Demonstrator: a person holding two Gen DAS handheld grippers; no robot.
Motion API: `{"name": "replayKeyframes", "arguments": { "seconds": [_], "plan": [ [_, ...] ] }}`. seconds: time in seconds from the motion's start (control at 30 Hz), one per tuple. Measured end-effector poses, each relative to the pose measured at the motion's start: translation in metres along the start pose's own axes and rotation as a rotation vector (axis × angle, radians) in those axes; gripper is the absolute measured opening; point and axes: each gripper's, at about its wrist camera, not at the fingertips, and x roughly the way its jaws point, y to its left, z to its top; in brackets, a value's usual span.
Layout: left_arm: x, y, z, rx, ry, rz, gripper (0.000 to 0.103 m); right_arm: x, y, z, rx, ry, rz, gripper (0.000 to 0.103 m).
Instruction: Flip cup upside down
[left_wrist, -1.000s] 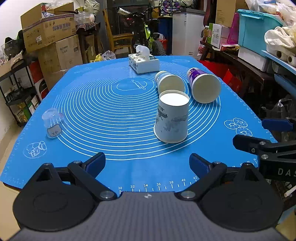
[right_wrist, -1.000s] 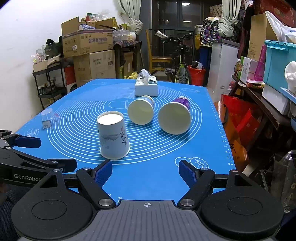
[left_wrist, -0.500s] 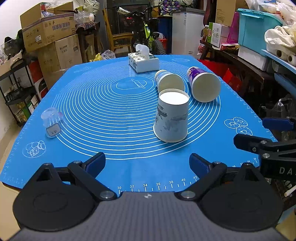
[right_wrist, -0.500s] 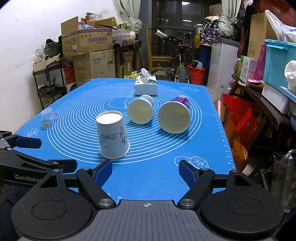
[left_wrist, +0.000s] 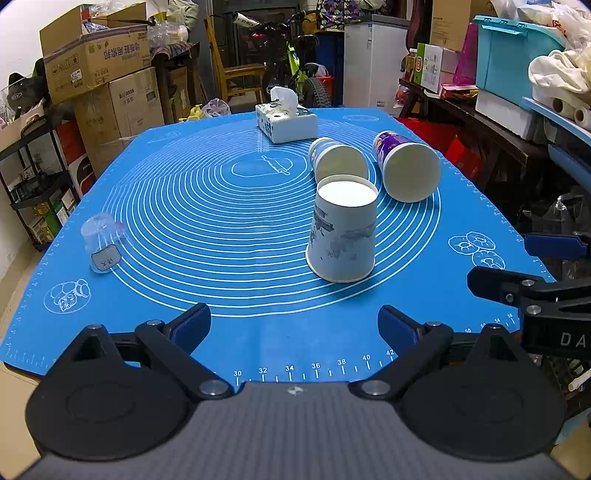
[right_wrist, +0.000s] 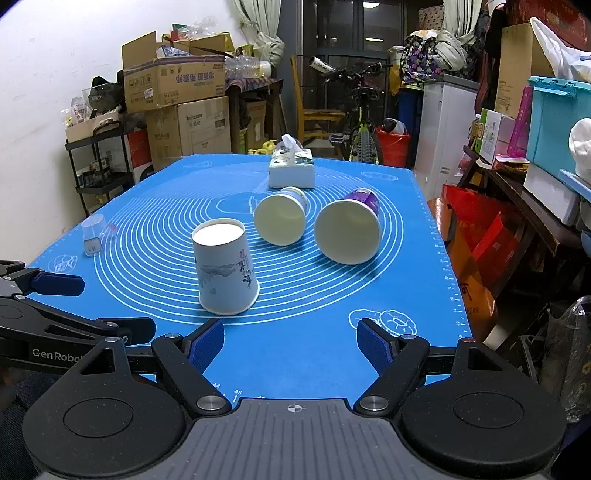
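A white paper cup with an ink print (left_wrist: 341, 236) stands upside down on the blue mat (left_wrist: 221, 206), rim down; it also shows in the right wrist view (right_wrist: 225, 273). Behind it two paper cups lie on their sides: a blue-printed one (left_wrist: 338, 160) (right_wrist: 282, 219) and a purple one (left_wrist: 406, 166) (right_wrist: 349, 227). My left gripper (left_wrist: 293, 326) is open and empty near the mat's front edge, short of the upside-down cup. My right gripper (right_wrist: 290, 343) is open and empty, also at the front edge, right of that cup.
A white tissue box (left_wrist: 286, 120) stands at the back of the mat. A small clear plastic cup (left_wrist: 101, 242) lies at the left. Cardboard boxes (left_wrist: 99, 62), a bicycle (right_wrist: 354, 122), shelves and storage bins (left_wrist: 517, 51) surround the table.
Both grippers have drifted very slightly; the cups have not moved. Both grippers stay open and empty.
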Motion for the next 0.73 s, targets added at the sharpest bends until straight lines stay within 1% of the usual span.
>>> {"name": "replayKeyframes", "arguments": {
  "seconds": [0.3, 0.53, 0.67, 0.73],
  "plan": [
    [0.007, -0.004, -0.004, 0.009, 0.003, 0.003, 0.096, 0.006, -0.002, -0.006, 0.011, 0.007, 0.005, 0.082],
    [0.011, -0.005, -0.001, 0.012, 0.009, 0.001, 0.096, 0.009, -0.007, -0.005, 0.023, 0.007, 0.009, 0.082],
    [0.013, -0.007, -0.001, 0.025, 0.005, 0.018, 0.096, 0.01, -0.009, -0.005, 0.03, 0.009, 0.009, 0.082],
    [0.014, -0.007, -0.002, 0.024, 0.012, 0.015, 0.096, 0.011, -0.011, -0.004, 0.031, 0.01, 0.01, 0.082]
  ]
}}
